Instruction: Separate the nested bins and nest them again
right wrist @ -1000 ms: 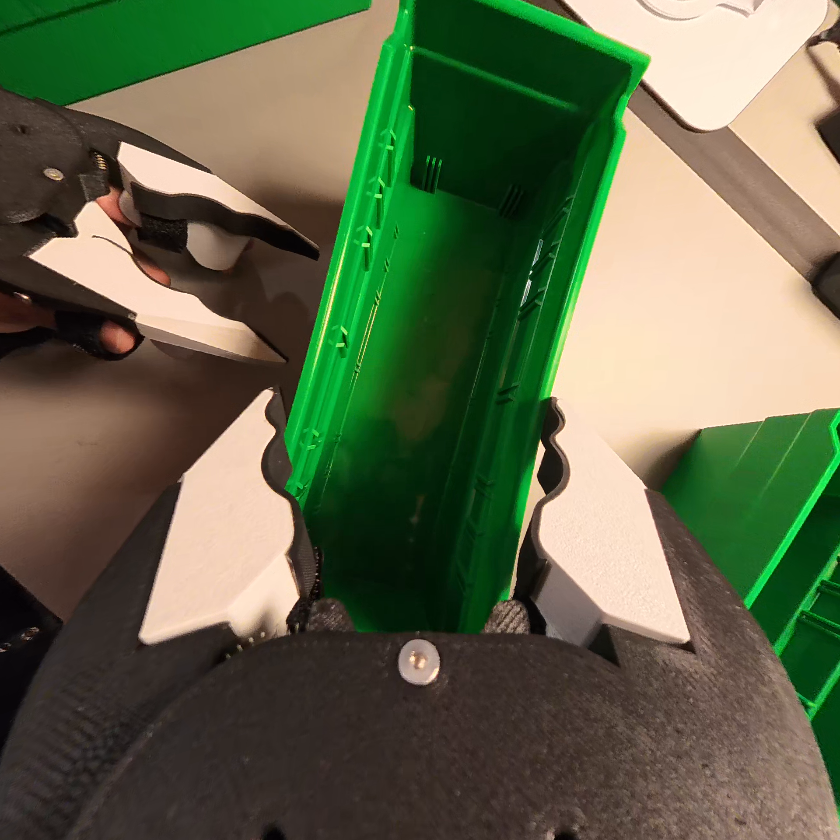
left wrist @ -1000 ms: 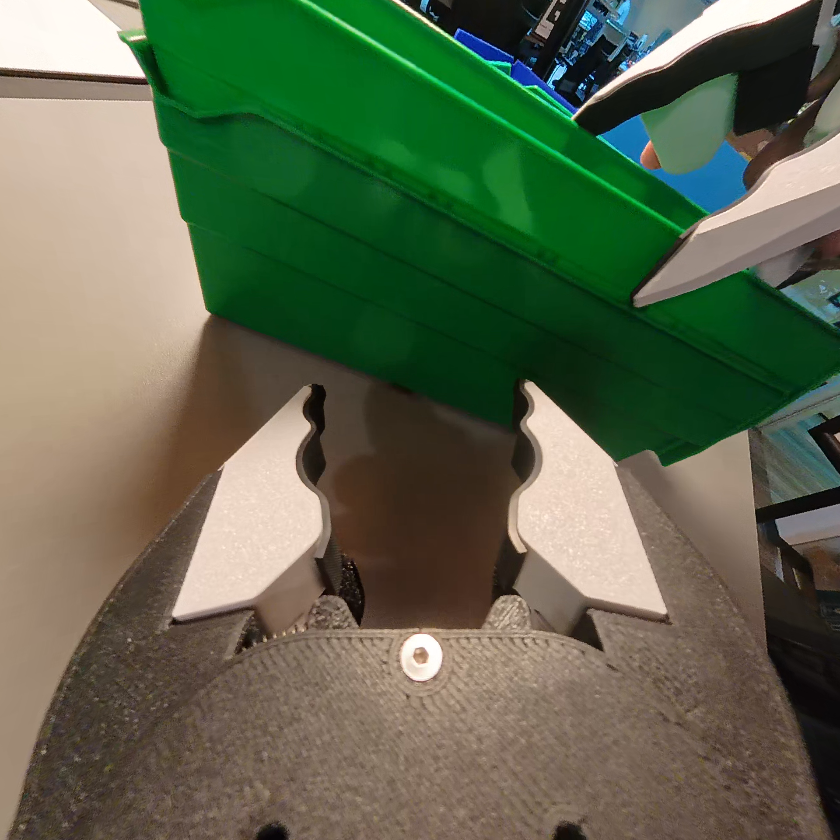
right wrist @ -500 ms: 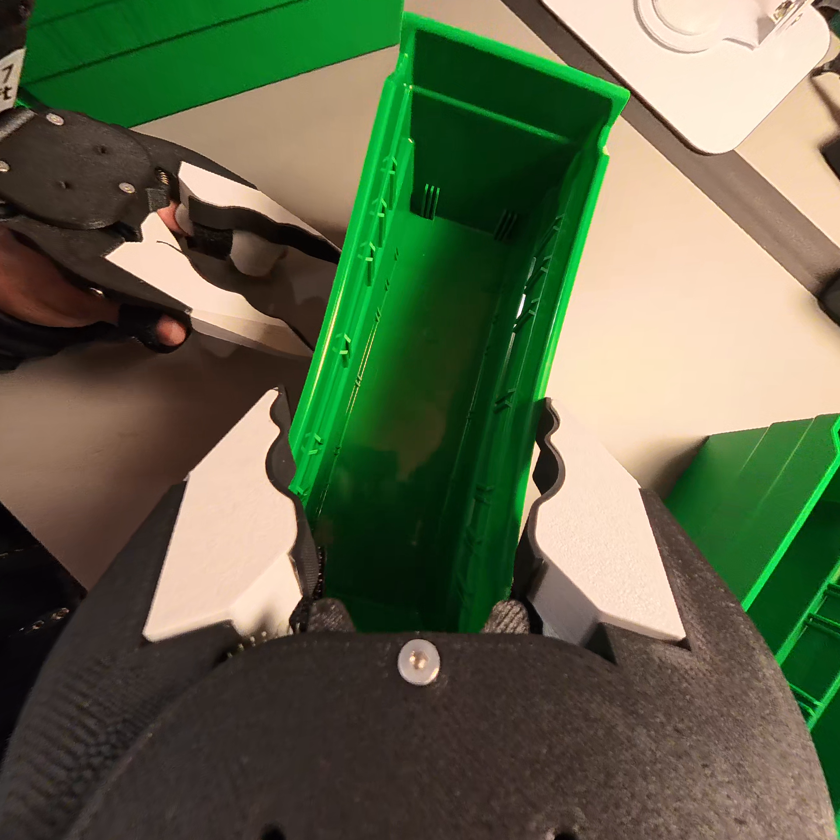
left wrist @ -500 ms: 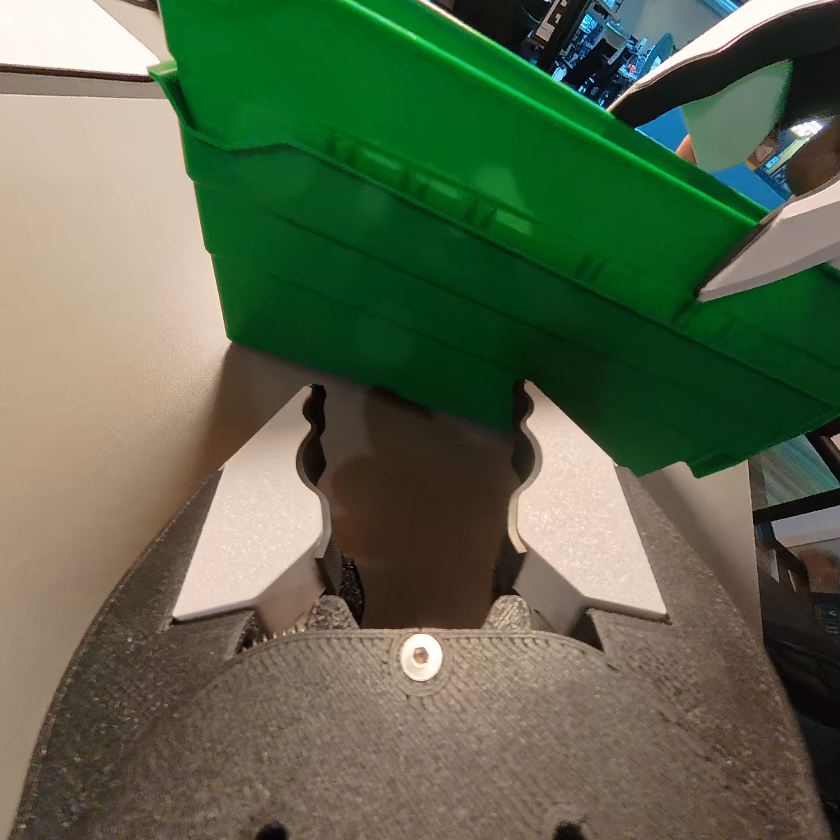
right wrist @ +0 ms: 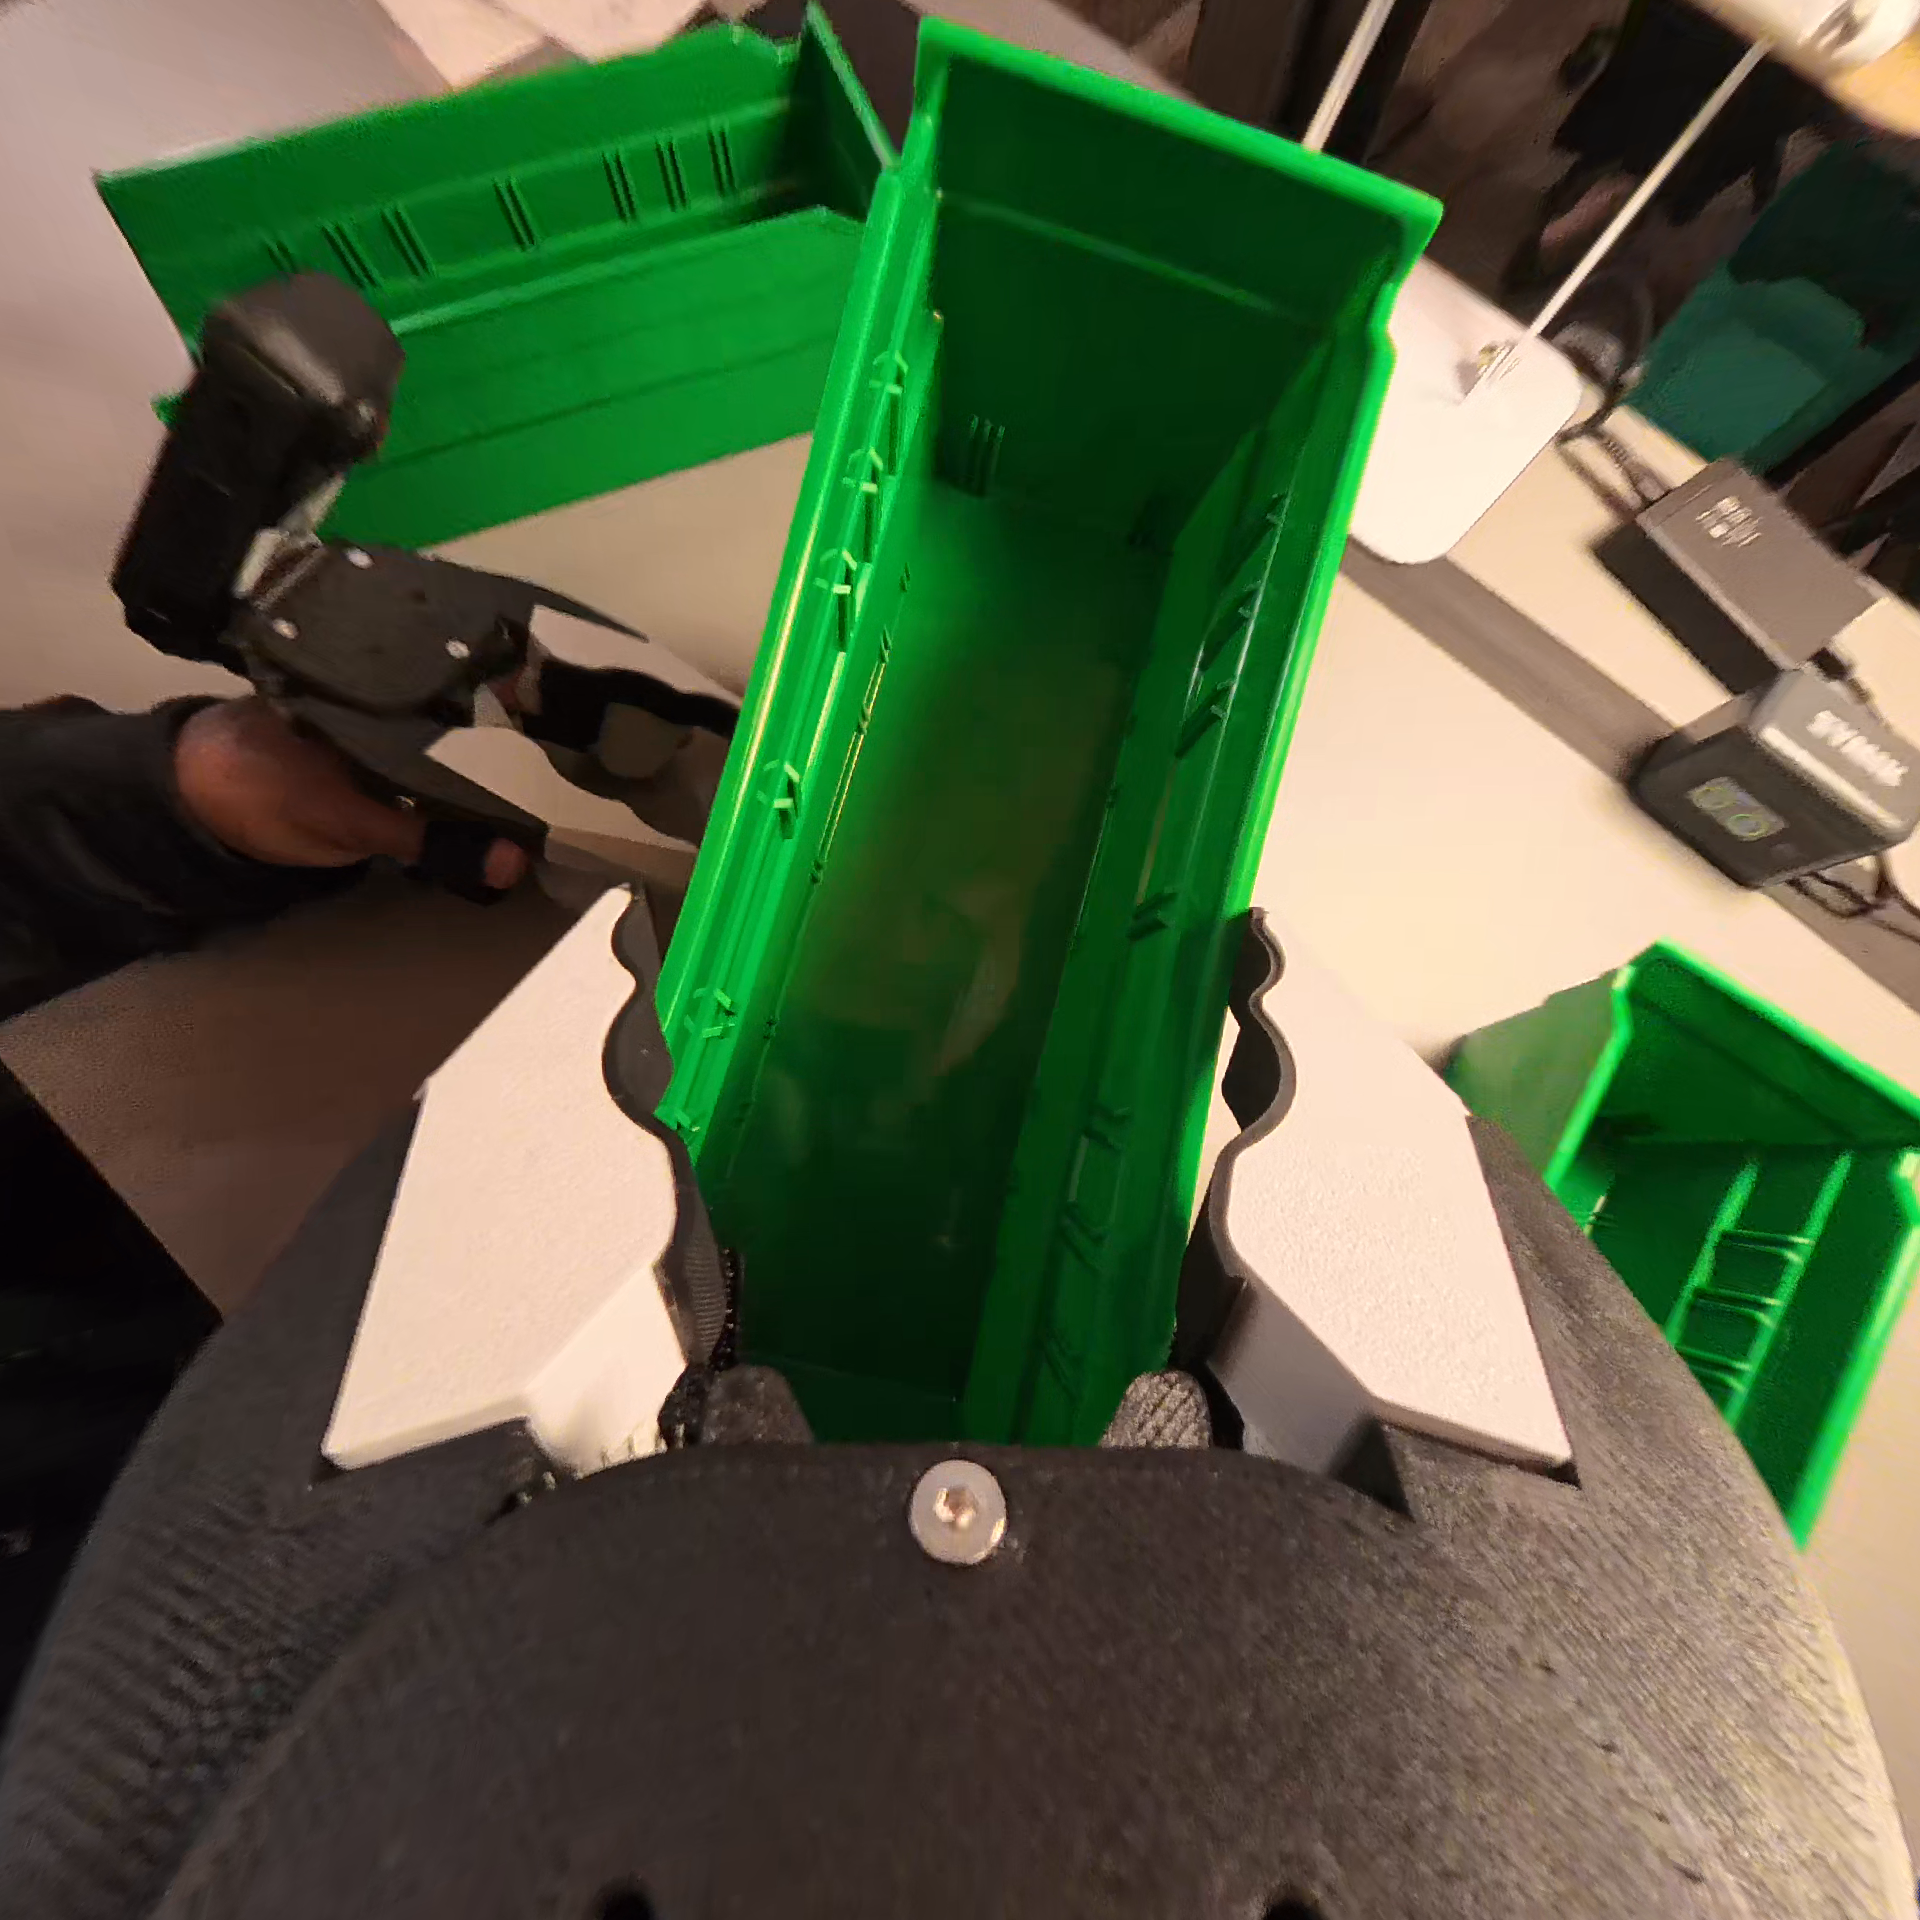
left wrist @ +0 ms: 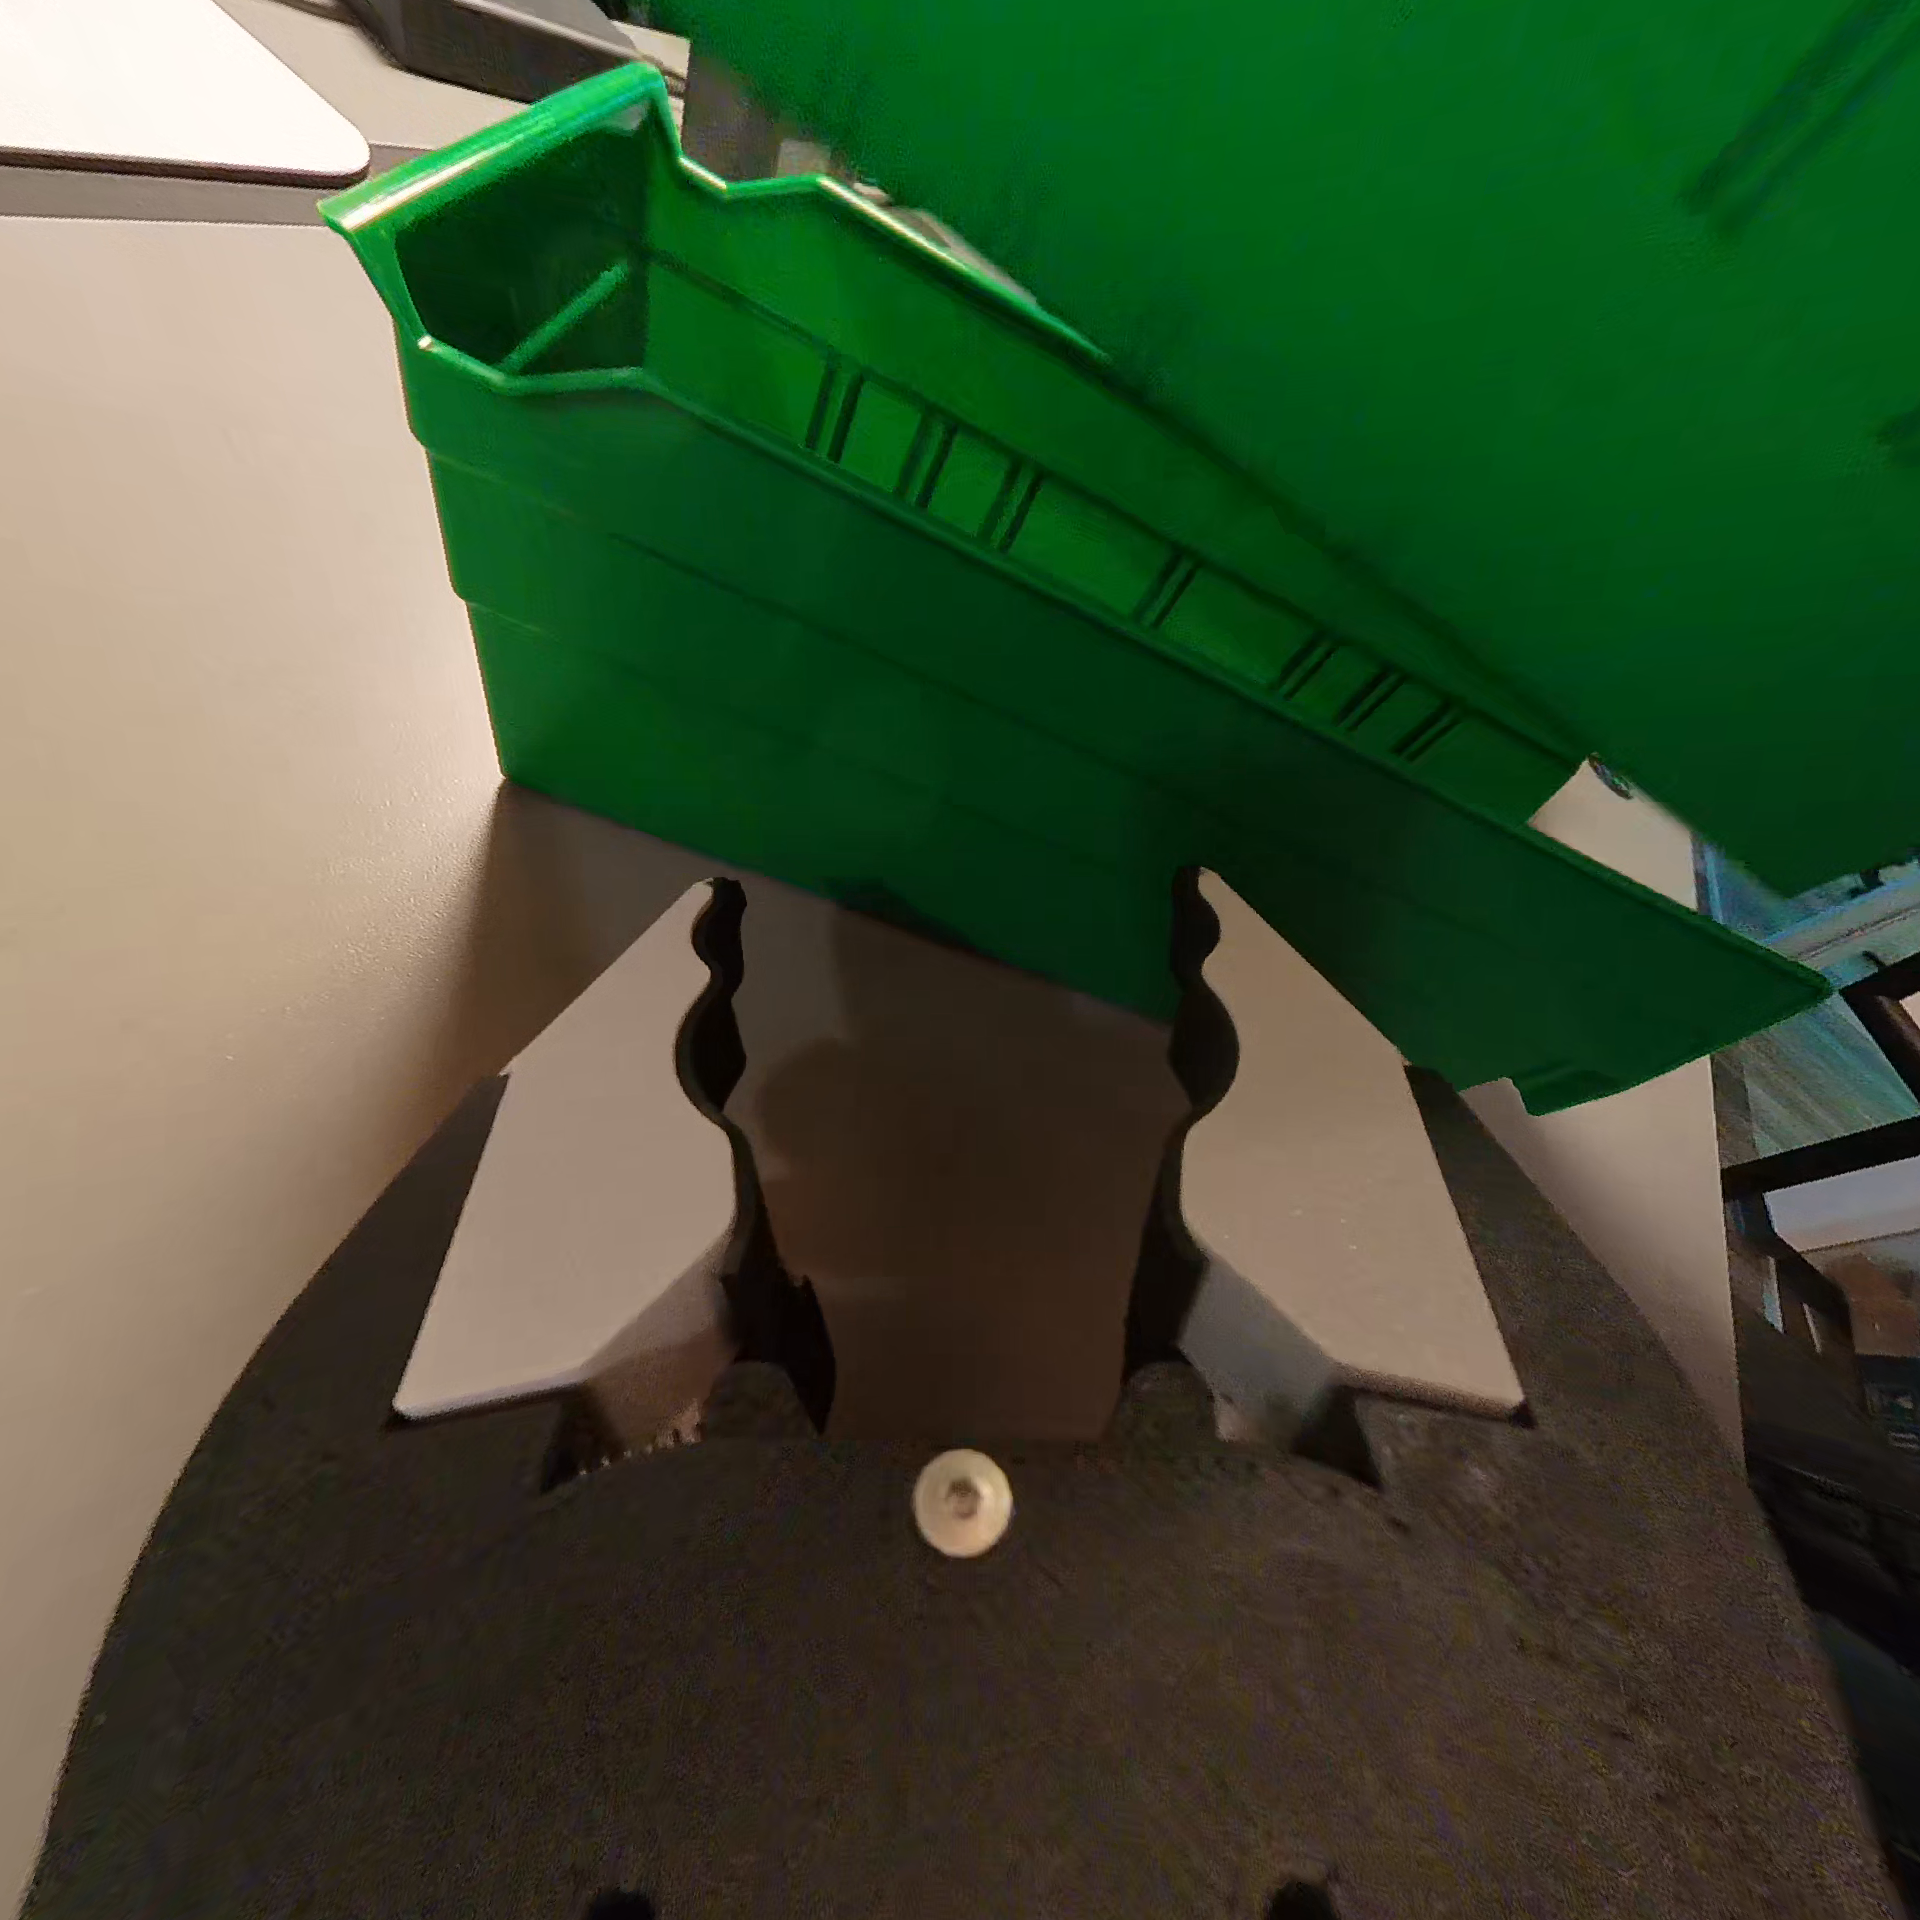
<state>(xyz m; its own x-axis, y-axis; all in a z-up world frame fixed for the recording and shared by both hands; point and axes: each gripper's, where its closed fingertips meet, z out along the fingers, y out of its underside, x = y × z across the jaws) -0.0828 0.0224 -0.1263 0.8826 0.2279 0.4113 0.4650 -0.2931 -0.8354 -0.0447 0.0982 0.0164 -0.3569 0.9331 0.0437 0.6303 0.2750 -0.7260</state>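
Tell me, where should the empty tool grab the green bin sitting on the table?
Probably the long top rim of the green bin, coming down from above. Its open top faces up and that thin side wall fits between the left tool's spread fingers; the bin's body looks too wide.

Glossy green plastic bins on a smooth matt table.

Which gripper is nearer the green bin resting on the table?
Left. The left gripper sits open right at the resting bin; the right gripper holds the lifted bin above it.
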